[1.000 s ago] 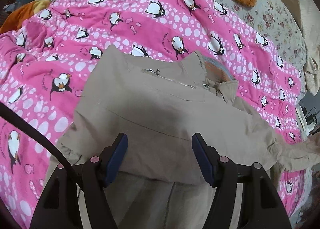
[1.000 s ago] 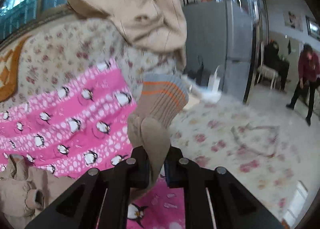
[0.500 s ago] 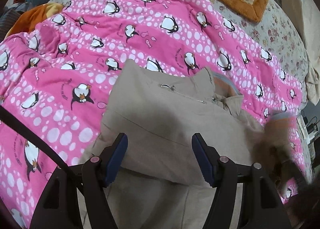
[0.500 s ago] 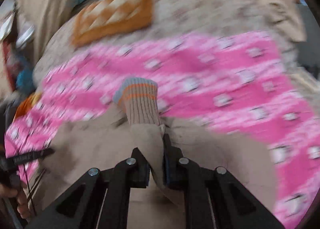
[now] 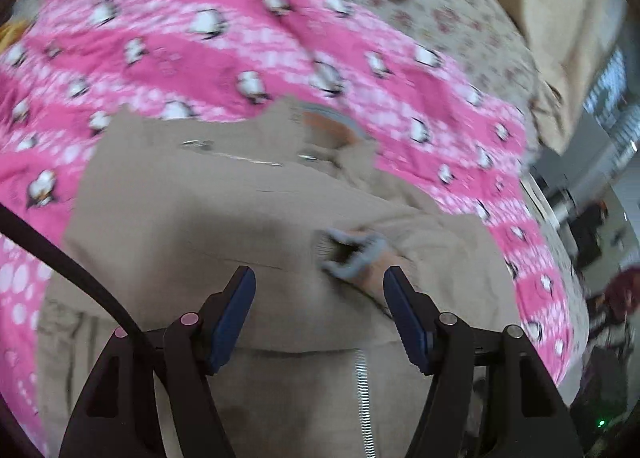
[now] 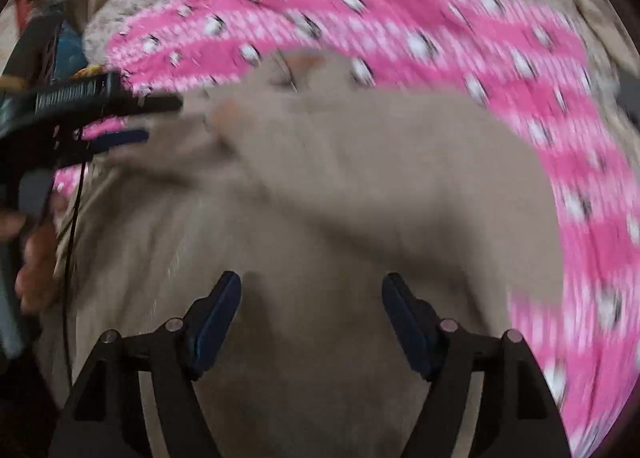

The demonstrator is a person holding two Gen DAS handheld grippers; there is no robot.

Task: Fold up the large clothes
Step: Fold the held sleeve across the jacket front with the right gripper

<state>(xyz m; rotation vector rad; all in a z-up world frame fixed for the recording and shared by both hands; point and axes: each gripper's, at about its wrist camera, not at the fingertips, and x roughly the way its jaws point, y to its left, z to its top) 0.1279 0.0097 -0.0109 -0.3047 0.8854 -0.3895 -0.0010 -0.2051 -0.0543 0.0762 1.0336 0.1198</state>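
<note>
Both grippers, left gripper (image 5: 319,292) and right gripper (image 6: 311,300), hover with fingers spread and empty; the beige jacket (image 5: 224,226) lies ahead, sleeve cuff (image 5: 350,254) nearest the left.

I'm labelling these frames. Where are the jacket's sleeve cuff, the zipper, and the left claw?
sleeve cuff (image 5: 350,254): left wrist view, on the grey ribbed opening.
zipper (image 5: 362,394): left wrist view, on the silver teeth.
left claw (image 5: 319,314): left wrist view, midway between its open fingertips.

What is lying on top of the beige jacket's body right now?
A folded-over sleeve with its striped cuff lies across the beige jacket. The front beneath it and the pink penguin blanket under the jacket are hidden.
</note>
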